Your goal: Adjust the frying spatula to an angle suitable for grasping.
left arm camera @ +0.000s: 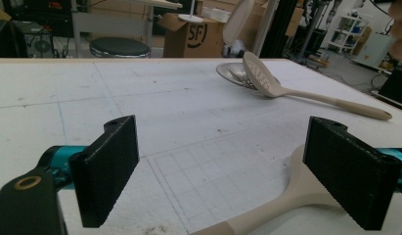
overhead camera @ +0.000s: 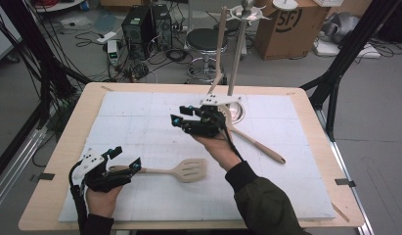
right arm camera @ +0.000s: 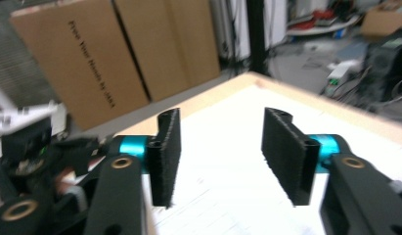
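Your left gripper [overhead camera: 124, 157] fingers open; spatula [overhead camera: 181, 169] handle lies between them, beside rt finger [left arm camera: 352, 176]. Right gripper [overhead camera: 183, 113] fingers open, nothing between.

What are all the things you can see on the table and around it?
Slotted turner: one, beige, on the white mat near the left gripper.
Slotted spoon: one, beige, on the mat right of the middle, head by the stand's base.
Utensil stand: one, silver, upright at the far side of the mat.
White mat: one, covers most of the table.
Table: one, light wood.
Stool: one, black seat, on the floor behind the table.
Cardboard box: one, brown, behind the table.
Left gripper: one, black, open, at the turner's handle.
Right gripper: one, black, open, holds nothing, above the mat's middle.
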